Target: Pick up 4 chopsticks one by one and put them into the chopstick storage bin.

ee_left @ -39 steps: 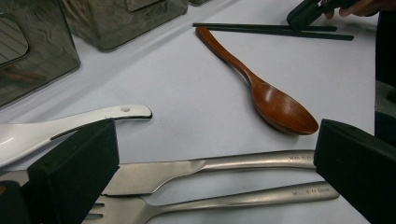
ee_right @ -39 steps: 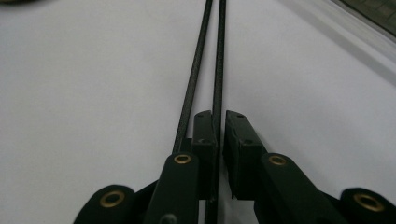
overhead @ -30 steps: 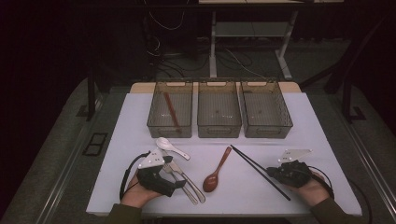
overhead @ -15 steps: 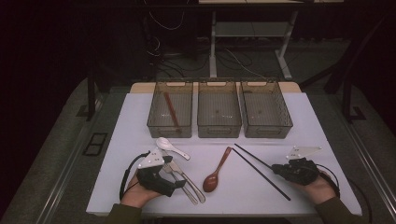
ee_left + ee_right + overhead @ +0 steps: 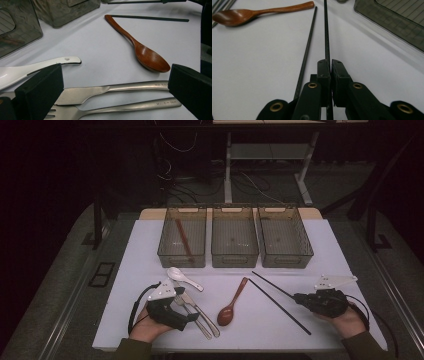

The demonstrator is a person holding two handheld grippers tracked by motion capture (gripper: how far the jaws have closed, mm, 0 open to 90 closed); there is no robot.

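My right gripper (image 5: 297, 296) (image 5: 329, 62) is shut on the near end of one black chopstick (image 5: 272, 285) (image 5: 326, 30), which points away toward the bins. The second black chopstick (image 5: 280, 307) (image 5: 308, 42) lies on the white table just beside it. A brown wooden spoon (image 5: 231, 307) (image 5: 140, 47) (image 5: 249, 13) lies mid-table. My left gripper (image 5: 187, 316) (image 5: 115, 77) stands open low over a steel knife (image 5: 112, 88) and fork (image 5: 112, 108), its pads (image 5: 40, 90) on either side of them without pressing. A white ceramic spoon (image 5: 182, 277) (image 5: 37, 67) lies beside it.
Three smoky clear bins stand in a row at the back: left bin (image 5: 164, 245) holding a reddish stick (image 5: 183, 240), middle bin (image 5: 235, 257), right bin (image 5: 305, 247) (image 5: 399, 20). The table's front edge is close below both hands.
My right gripper has drawn to the right and slightly up with one chopstick, pulling it apart from the other one. The left gripper has stayed put.
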